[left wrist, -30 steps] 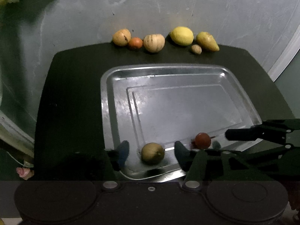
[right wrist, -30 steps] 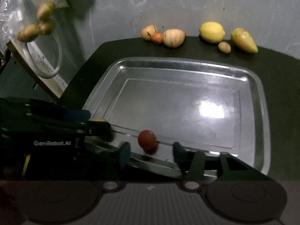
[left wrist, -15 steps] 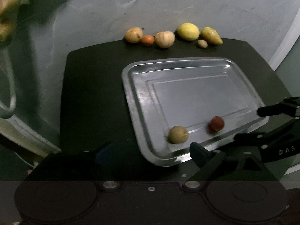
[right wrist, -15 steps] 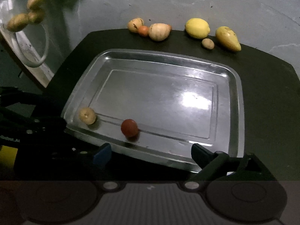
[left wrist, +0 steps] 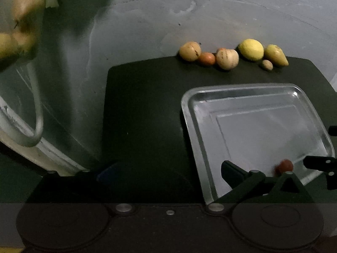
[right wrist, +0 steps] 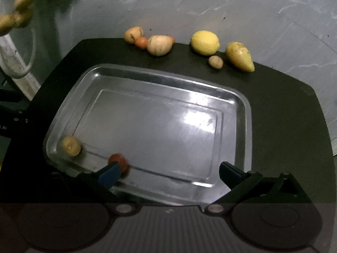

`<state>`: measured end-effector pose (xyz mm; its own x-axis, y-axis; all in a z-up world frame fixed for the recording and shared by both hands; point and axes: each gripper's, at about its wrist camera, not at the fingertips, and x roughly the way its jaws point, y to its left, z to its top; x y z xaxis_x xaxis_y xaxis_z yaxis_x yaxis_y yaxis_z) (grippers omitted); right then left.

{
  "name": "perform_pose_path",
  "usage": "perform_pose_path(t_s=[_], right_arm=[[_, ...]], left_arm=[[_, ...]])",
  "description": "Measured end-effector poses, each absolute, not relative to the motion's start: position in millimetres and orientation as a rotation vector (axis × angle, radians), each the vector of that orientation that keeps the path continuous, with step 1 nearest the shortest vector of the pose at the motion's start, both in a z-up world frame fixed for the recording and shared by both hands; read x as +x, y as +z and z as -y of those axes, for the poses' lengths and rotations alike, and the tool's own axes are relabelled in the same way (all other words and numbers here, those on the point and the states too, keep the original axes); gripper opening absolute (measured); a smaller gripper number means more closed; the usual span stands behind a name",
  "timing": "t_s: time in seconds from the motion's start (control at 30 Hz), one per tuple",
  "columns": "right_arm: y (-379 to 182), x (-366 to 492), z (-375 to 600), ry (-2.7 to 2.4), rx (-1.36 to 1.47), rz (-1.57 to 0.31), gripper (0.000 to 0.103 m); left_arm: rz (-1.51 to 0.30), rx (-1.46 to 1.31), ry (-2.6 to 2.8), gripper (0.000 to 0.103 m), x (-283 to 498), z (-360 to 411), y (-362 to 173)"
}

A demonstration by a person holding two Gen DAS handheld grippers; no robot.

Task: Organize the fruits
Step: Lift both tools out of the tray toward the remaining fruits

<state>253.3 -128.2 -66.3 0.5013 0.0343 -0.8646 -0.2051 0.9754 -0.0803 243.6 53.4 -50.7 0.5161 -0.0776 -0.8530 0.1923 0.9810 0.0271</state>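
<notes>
A metal tray [right wrist: 242, 97] [left wrist: 190, 113] lies on a dark table. Inside it, near the front edge, sit a small red fruit [right wrist: 118, 160] [left wrist: 284, 166] and a small tan fruit [right wrist: 71, 146]. Along the table's far edge is a row of fruits: a tan one [right wrist: 133, 34], a small orange one [right wrist: 140, 42], a striped pale one [right wrist: 160, 44], a lemon [right wrist: 204, 42], a small brown one [right wrist: 215, 62] and a yellow pear-shaped one [right wrist: 240, 56]. My right gripper [right wrist: 168, 174] stands open at the tray's front edge, holding nothing. My left gripper [left wrist: 166, 171] is open over the table left of the tray.
A pale wall rises behind the table. At the far left a curved metal bar [left wrist: 36, 113] and a bag of yellowish fruits [left wrist: 21, 23] hang. The dark table [left wrist: 143, 105] has bare room left of the tray. The right gripper's black fingers [left wrist: 319, 162] show in the left wrist view.
Both grippers have opened wide and pulled back from the tray, leaving the tan fruit and the red fruit in it. The left gripper has swung left, off the tray.
</notes>
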Motion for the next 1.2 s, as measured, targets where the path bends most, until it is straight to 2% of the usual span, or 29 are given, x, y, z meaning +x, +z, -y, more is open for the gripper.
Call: perform_pose_path(t_s=[0.83,1.2], right_arm=[[-65,339,124,0.16,-0.084,-0.87,0.102],[-72,382,97,0.227,-0.126,-0.83,0.102]], left_arm=[[-0.905,0.026,-0.065,0.102,379,-20,-50],[-0.92,-0.06,-0.083,0.102,435,-1,-63]])
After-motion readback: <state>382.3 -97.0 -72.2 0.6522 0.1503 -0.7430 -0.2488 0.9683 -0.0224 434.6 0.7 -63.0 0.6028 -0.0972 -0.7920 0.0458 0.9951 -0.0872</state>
